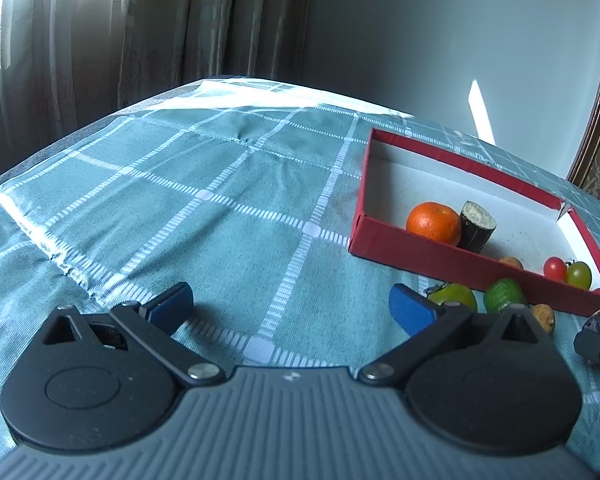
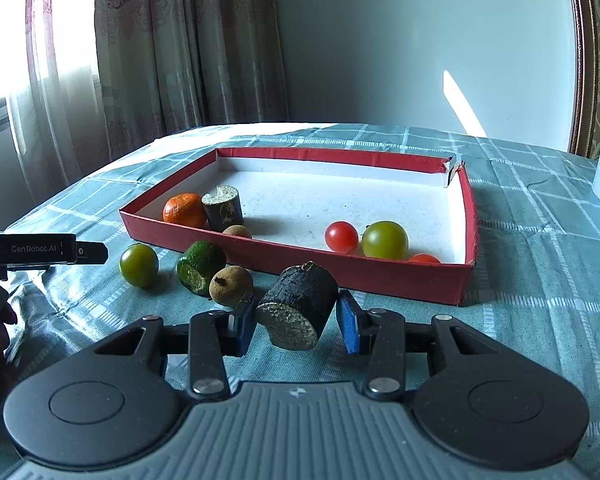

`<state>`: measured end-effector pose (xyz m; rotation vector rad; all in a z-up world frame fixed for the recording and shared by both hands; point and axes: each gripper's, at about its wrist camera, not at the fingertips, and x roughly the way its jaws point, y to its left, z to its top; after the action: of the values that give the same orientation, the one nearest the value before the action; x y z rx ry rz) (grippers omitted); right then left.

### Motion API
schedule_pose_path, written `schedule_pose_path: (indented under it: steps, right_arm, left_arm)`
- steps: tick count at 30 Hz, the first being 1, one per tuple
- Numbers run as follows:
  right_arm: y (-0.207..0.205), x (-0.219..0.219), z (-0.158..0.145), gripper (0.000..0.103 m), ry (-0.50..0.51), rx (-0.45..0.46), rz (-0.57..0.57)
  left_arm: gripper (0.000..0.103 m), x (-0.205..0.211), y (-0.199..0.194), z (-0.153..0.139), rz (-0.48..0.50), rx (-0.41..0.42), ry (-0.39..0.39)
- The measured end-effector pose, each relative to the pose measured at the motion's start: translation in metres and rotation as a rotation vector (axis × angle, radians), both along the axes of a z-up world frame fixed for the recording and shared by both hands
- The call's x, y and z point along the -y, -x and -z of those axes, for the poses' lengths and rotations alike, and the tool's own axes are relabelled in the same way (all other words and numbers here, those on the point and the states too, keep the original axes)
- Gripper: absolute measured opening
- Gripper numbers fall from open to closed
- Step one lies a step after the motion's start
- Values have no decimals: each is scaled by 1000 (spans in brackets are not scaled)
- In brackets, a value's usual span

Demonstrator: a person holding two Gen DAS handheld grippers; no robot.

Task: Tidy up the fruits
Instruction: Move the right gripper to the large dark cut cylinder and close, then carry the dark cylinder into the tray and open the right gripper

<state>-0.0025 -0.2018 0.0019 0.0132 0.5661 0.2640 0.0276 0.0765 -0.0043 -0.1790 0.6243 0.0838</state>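
- Tablecloth [image 2: 540, 240]: teal woven fabric with a white grid, creased, covering the whole table.
- Red box [image 2: 380, 276]: shallow cardboard tray, red walls, speckled white floor, far corner at 1 o'clock torn. Inside it: an orange tangerine [image 2: 185, 209] with dimpled skin, touching a dark cut stalk section [image 2: 222, 208] at 10 o'clock; a glossy red cherry tomato [image 2: 341, 237] beside a larger green tomato [image 2: 385, 239] at 2 o'clock.
- Right gripper [image 2: 296, 326]: blue pads narrowed onto a dark cane piece [image 2: 300, 304], a stubby cylinder with rough black bark and a pale, fibrous cut face, held tilted just outside the box's near wall.
- Left gripper [image 1: 290, 304]: jaws spread wide, nothing between them, over bare cloth.
- Loose on the cloth at 11 o'clock of the right gripper: a smooth green tomato [image 2: 139, 265], a green cut chunk [image 2: 200, 266] and a tan, matte longan [image 2: 231, 285], the last two touching.
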Motion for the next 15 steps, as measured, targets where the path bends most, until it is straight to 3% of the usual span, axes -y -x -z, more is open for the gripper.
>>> schedule_pose_path:
  steps: [15]
  right_arm:
    - [4, 15, -27, 41, -28, 77, -22]
  left_arm:
    - [103, 5, -3, 1, 1, -20, -38]
